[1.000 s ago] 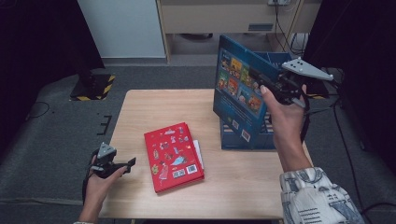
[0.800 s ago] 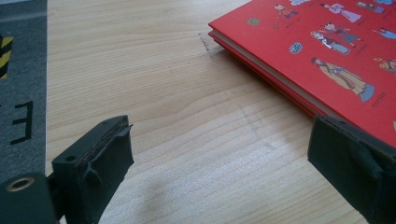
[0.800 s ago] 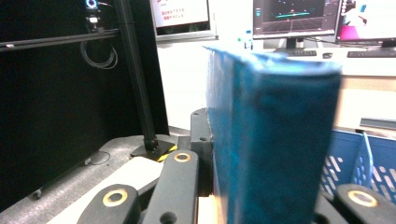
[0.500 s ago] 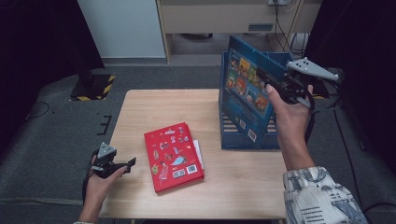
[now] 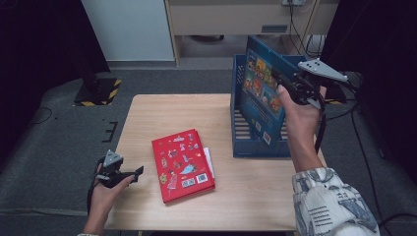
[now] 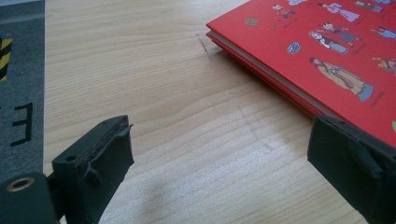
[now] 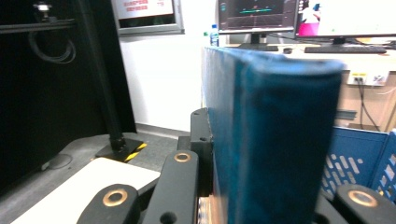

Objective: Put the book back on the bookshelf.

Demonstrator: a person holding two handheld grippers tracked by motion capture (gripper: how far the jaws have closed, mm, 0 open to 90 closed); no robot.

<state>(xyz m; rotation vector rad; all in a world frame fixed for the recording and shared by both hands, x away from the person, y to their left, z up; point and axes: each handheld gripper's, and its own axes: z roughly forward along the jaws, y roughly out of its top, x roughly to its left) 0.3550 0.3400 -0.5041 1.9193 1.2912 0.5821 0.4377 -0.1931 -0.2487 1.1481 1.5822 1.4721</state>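
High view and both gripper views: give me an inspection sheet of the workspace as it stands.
Surface: wooden table, bare at the left.
Job's things: blue book upright over the blue crate; red book flat mid-table on a white sheet.
Clutter: nothing seen.
Grippers: right gripper shut on the blue book; left gripper open, near the red book, not touching it.
Cables: black cable hangs from the right gripper.
Surroundings: grey floor, striped stand base, monitors behind.

Left gripper [image 5: 129,173] low, level, jaws wide apart. Right gripper [image 5: 282,83] raised, jaws clamped tight.
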